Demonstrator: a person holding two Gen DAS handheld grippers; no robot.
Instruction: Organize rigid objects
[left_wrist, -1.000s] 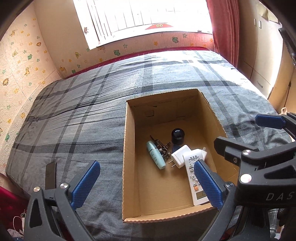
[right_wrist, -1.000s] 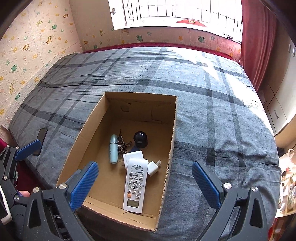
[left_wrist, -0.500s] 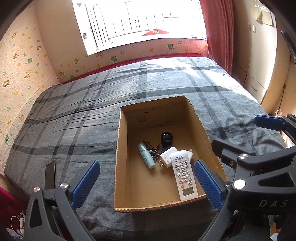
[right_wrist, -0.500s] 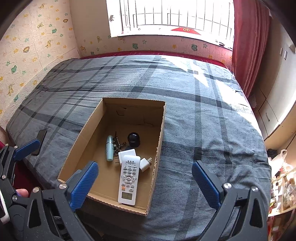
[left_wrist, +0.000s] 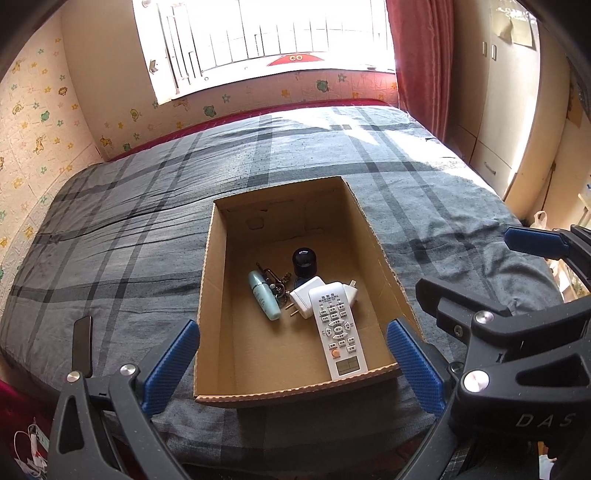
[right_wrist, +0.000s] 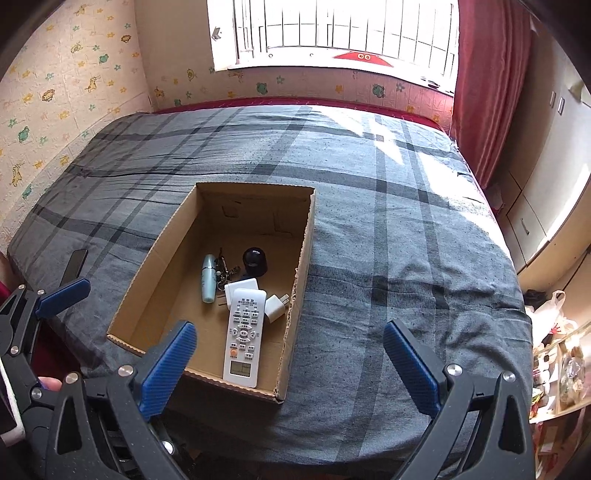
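Cardboard box (left_wrist: 207, 295) sits on the bed (left_wrist: 110, 240), open-topped, holding all the small rigid items. White remote (left_wrist: 338, 328) lies along the box's right side, display end toward the near wall, its far end overlapping a white plug adapter (left_wrist: 304, 297); a second white charger (right_wrist: 275, 306) lies just beside the remote. Pale blue tube (left_wrist: 264, 295) lies left of them, a bunch of keys (left_wrist: 279, 284) between tube and adapter, a dark round jar (left_wrist: 304, 258) behind.

Left gripper (left_wrist: 291, 363) and right gripper (right_wrist: 290, 365) both hang above the bed's near edge, jaws spread wide, grasping nothing.

Dark phone (left_wrist: 82, 341) rests on the bed, well apart from the box, to its left.

Judgement: the collecting step looks finished, or nearly. If the phone counts, the next move calls for the left gripper to reach left and lower flat over it.
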